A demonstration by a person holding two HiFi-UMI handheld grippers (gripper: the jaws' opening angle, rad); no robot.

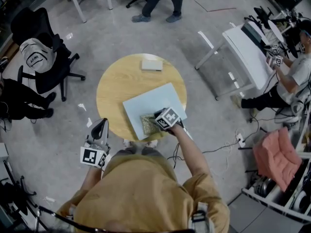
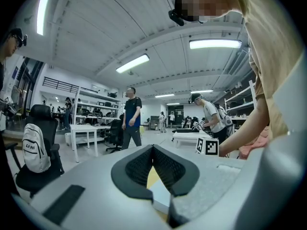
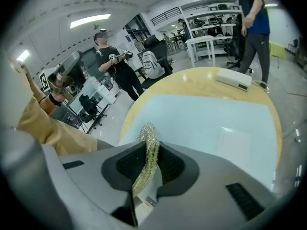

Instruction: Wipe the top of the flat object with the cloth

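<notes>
While clamped edge-on in right gripper (image 3: 153, 150), judged cloth (image 3: 147, 134) soft, light, limp | best held at bunched fold | judged flat object (image 3: 206, 123) stiff, smooth | found left gripper (image 2: 153, 152) jaws together, empty

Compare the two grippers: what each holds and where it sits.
The left gripper is shut on nothing; the right gripper is shut on the yellow-green cloth. The left one sits by the round table, off the pale blue board; the right one is over that board. Both have jaws together.
</notes>
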